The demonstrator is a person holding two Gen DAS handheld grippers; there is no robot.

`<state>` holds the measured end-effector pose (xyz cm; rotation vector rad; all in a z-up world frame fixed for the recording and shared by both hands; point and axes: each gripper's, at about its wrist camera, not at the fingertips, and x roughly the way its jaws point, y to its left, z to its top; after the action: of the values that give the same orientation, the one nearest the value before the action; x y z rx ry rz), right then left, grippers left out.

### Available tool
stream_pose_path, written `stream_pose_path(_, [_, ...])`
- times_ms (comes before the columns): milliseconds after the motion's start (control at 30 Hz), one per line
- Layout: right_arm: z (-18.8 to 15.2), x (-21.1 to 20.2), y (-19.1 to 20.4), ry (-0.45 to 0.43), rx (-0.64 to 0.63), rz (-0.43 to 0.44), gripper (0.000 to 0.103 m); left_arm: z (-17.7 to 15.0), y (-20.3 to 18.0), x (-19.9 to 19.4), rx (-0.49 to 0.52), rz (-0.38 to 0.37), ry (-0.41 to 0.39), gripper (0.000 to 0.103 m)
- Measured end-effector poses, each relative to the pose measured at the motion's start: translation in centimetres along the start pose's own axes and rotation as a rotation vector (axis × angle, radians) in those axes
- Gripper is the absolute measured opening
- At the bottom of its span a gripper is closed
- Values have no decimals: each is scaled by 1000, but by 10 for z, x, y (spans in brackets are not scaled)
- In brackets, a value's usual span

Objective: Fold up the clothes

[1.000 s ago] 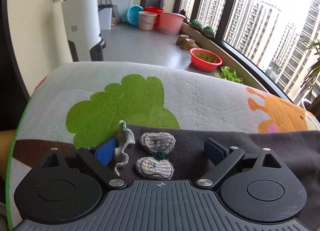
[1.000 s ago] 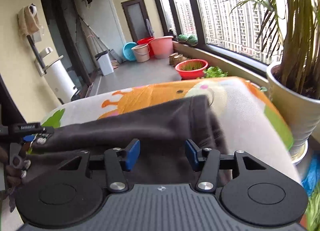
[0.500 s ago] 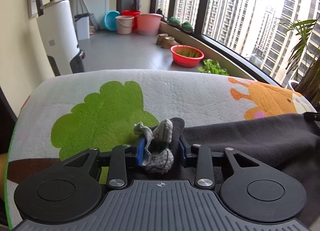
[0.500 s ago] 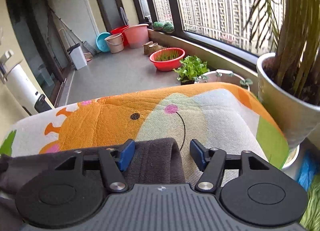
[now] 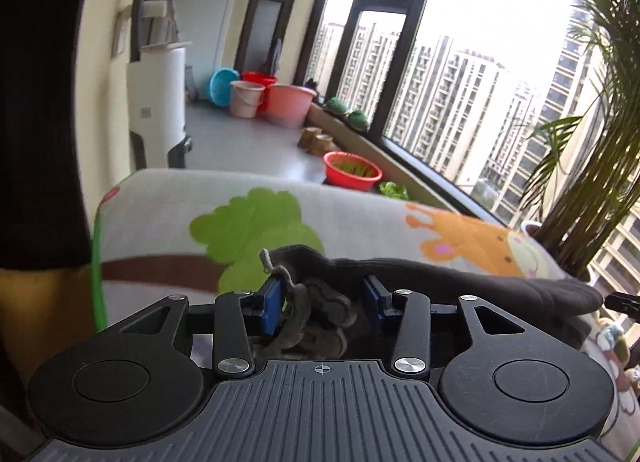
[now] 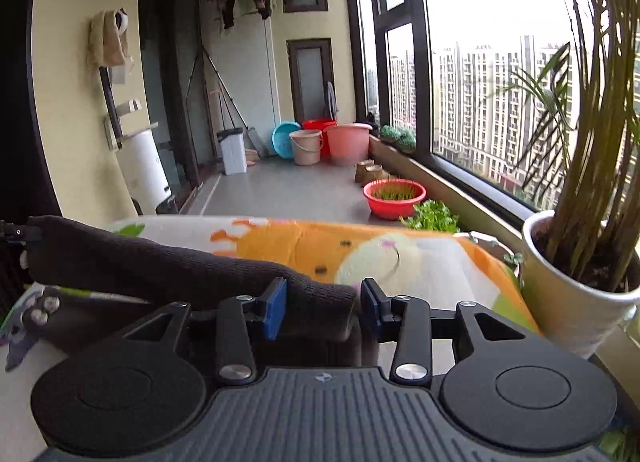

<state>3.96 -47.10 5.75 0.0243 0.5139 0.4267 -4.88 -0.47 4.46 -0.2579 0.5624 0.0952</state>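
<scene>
A dark grey knit garment [image 5: 460, 282] hangs stretched between my two grippers above a cartoon-print mat [image 5: 168, 214]. My left gripper [image 5: 322, 304] is shut on one end of it, where grey knit patches and a loose strap [image 5: 320, 310] bunch between the blue pads. My right gripper [image 6: 322, 306] is shut on the other end of the garment [image 6: 152, 262], which runs off to the left towards the other gripper. Both ends are lifted off the mat [image 6: 400, 258].
A large potted palm [image 6: 572, 262] stands close on the right of the mat. Beyond the mat's far edge are the balcony floor, a red basin [image 6: 394, 198], buckets [image 6: 320, 144] and a white appliance [image 5: 158, 102]. Windows line the right side.
Both grippers have closed on the garment's ends and risen, lifting it off the mat. The views have tilted up, showing more of the room and window.
</scene>
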Motion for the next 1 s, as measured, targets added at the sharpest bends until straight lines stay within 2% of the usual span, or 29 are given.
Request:
stream_pose_path(100, [-30, -25, -14, 67, 72, -51, 43, -20, 27, -14, -110, 30, 34, 56])
stream_pose_path(167, [-34, -38, -29, 60, 151, -70, 43, -21, 40, -20, -187, 24, 35, 62])
stream_pose_path(300, [-26, -38, -46, 22, 269, -53, 47, -4, 41, -11, -276, -34, 37, 92])
stream_pose_path(433, [-19, -12, -40, 19, 310, 5, 52, 8, 29, 13, -327, -100, 93, 94])
stream_pose_path(500, [-15, 7, -33, 29, 313, 16, 54, 10, 21, 22, -306, -118, 121, 93])
stream_pose_path(567, [-12, 24, -27, 42, 301, 25, 54, 11, 9, 31, -218, -74, 147, 54])
stream_pose_path(600, [-12, 31, -24, 49, 290, 21, 54, 11, 4, 37, -170, -52, 164, 11])
stream_pose_path(633, [-11, 38, -21, 55, 276, 13, 54, 11, 1, 41, -138, -43, 171, 4])
stream_pose_path(700, [-12, 50, -15, 60, 254, -5, 54, 18, -7, 42, -47, -22, 134, 4])
stream_pose_path(767, [-15, 58, -15, 62, 262, -8, 54, 27, -17, 33, 54, 32, 50, 4])
stream_pose_path(833, [-22, 64, -16, 72, 294, -5, 56, 35, -20, 19, 83, 42, -6, 4])
stream_pose_path(867, [-28, 66, -18, 76, 305, -9, 59, 36, -18, 15, 73, 32, 0, 7])
stream_pose_path(900, [-33, 67, -19, 77, 315, -12, 61, 35, -15, 13, 60, 36, 17, 16])
stream_pose_path(933, [-37, 65, -19, 65, 320, -7, 61, 32, -12, 12, 49, 41, 38, 39])
stream_pose_path(1000, [-39, 63, -22, 62, 339, 12, 64, 20, -8, 19, 40, 59, 107, 64])
